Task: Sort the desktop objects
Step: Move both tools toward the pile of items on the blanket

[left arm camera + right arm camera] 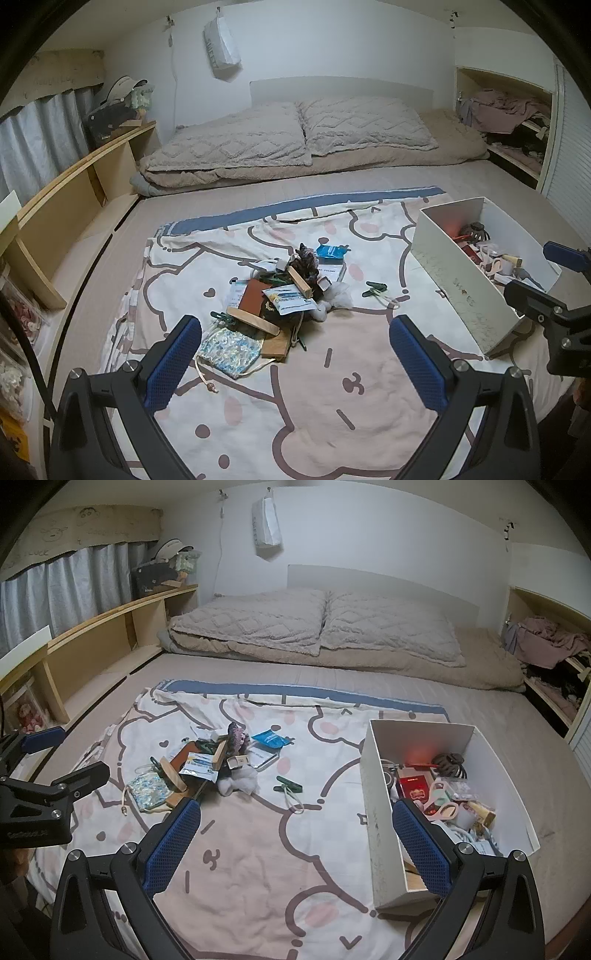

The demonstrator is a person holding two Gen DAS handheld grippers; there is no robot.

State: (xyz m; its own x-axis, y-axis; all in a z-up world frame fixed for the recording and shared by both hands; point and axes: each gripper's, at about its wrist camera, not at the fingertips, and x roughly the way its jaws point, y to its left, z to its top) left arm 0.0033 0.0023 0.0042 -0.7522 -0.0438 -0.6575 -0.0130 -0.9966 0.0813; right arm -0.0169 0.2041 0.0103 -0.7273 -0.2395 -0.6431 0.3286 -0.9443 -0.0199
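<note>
A pile of small objects (pixel 280 295) lies on the cartoon-print sheet (pixel 314 387): wooden blocks, packets, a floral pouch (pixel 227 350), a white tissue, a purple knitted item. A green clip (pixel 375 288) lies apart to the right. A white box (pixel 458 284) with several items inside stands on the right. My left gripper (pixel 295 354) is open and empty, hovering just in front of the pile. My right gripper (pixel 295 834) is open and empty above the sheet, its right finger over the box (pixel 380 812). The pile (pixel 210 768) lies ahead to the left.
Folded beige bedding and pillows (pixel 295 140) lie at the head of the bed. A wooden shelf (pixel 74 192) runs along the left side. An alcove with clothes (pixel 509 110) is at the right. The right gripper's body (pixel 554 314) shows beside the box.
</note>
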